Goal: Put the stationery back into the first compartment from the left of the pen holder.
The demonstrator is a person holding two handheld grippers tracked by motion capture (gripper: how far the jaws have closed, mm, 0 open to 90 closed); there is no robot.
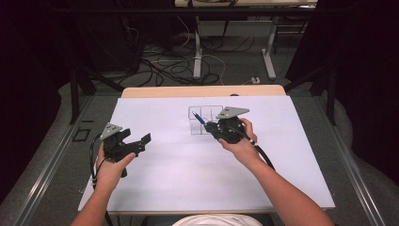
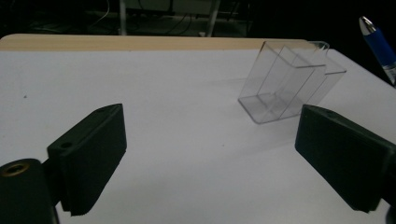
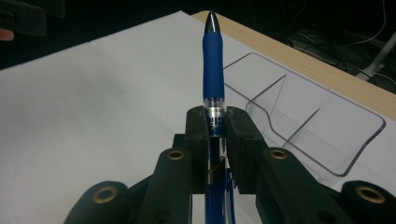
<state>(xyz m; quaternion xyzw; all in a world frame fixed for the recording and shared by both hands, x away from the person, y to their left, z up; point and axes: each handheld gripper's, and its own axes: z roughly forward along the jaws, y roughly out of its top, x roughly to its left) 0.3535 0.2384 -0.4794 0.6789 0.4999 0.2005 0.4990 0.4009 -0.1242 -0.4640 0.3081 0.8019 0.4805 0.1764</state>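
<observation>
A blue pen (image 3: 213,70) with a dark tip stands out past the jaws of my right gripper (image 3: 217,126), which is shut on its clear barrel. In the high view this gripper (image 1: 212,126) hovers at the near right side of a clear plastic holder (image 1: 214,111) with divided compartments, and the pen (image 1: 198,117) points up and left over it. The holder (image 3: 308,126) lies just right of the pen tip in the right gripper view. My left gripper (image 1: 141,141) is open at the left of the white sheet, with nothing between its jaws. From the left gripper (image 2: 210,154), the holder (image 2: 289,84) stands ahead to the right, and the pen (image 2: 377,42) shows at the right edge.
A white sheet (image 1: 188,160) covers the table, with a wooden edge (image 1: 202,91) along the far side. Beyond it are table legs and cables (image 1: 197,61) on the floor. Dark curtains close in both sides.
</observation>
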